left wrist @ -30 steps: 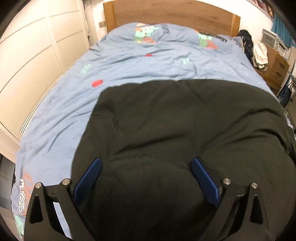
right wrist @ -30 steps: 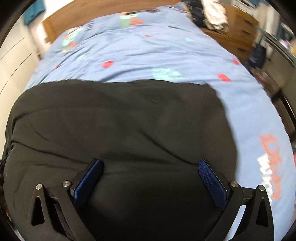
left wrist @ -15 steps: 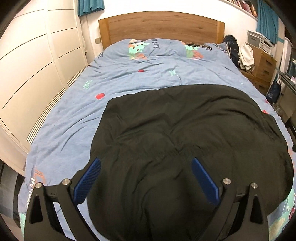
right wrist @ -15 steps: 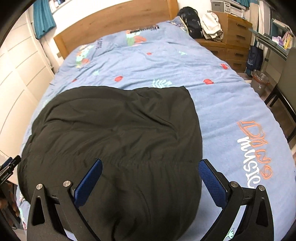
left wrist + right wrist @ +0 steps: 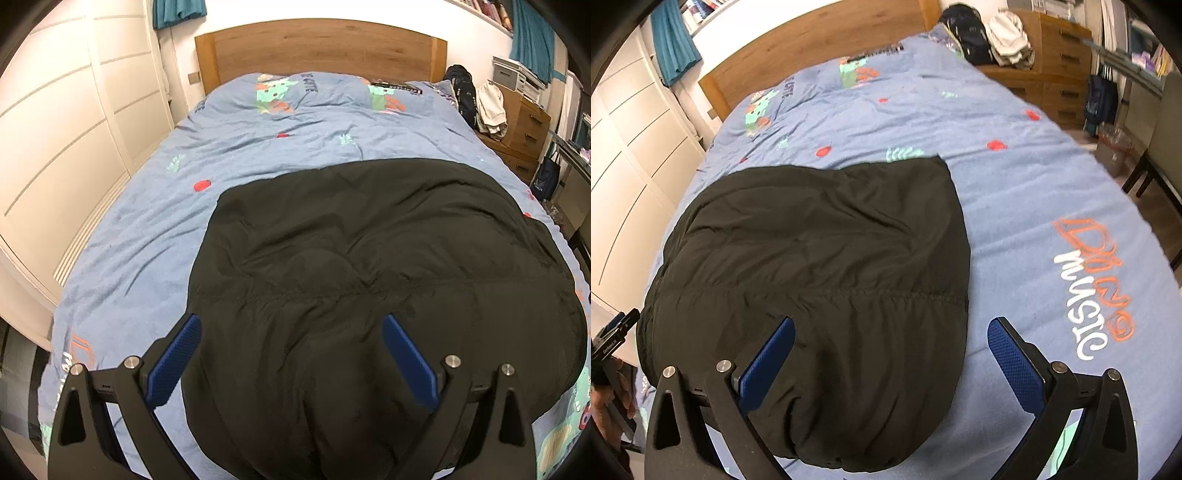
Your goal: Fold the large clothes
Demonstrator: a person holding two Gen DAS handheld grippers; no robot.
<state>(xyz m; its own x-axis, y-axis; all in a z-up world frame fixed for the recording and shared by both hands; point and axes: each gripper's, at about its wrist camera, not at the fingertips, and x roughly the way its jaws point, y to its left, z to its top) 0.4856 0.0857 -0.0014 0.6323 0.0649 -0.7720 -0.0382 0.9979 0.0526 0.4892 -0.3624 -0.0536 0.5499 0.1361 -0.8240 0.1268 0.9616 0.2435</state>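
A large black padded jacket (image 5: 369, 266) lies folded on the blue patterned duvet (image 5: 147, 229) at the near end of the bed. It also shows in the right wrist view (image 5: 820, 258). My left gripper (image 5: 291, 354) is open and empty, held above the jacket's near left part. My right gripper (image 5: 890, 354) is open and empty, above the jacket's near right edge. The tip of the left gripper (image 5: 613, 332) shows at the left edge of the right wrist view.
A wooden headboard (image 5: 321, 51) stands at the far end. White wardrobe doors (image 5: 55, 129) run along the left. A wooden dresser (image 5: 524, 125) with clothes and a dark bag (image 5: 461, 92) stands to the right. A chair (image 5: 1160, 173) stands off the bed's right side.
Both grippers have pulled back and up from the jacket, so more of the bed and room shows. The jacket lies still. Both stay open.
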